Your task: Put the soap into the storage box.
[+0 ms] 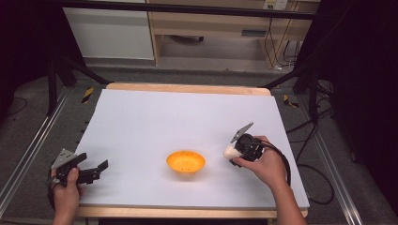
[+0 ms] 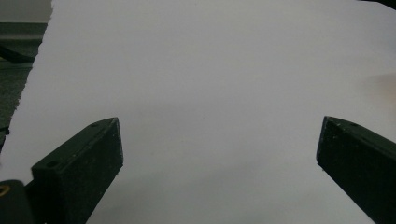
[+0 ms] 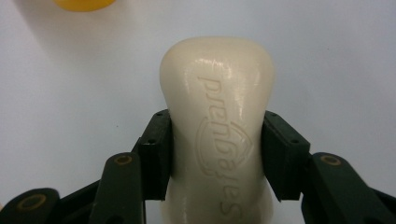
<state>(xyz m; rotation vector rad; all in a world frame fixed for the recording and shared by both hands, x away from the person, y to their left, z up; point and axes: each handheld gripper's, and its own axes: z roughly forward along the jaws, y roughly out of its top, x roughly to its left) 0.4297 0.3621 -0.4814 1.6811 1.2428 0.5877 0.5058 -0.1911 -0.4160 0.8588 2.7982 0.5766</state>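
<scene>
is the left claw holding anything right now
No, the left claw is open, its two black jaws standing wide apart with only the bare white table cover between them.

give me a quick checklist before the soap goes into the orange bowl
1. Right gripper clamped on the bar of soap, a pad on each side: ok.
2. Soap lifted off the table: cannot tell.
3. Orange bowl upright: ok.
4. White table cover bare between soap and bowl: ok.
5. Left gripper open, well away from the bowl: ok.
</scene>
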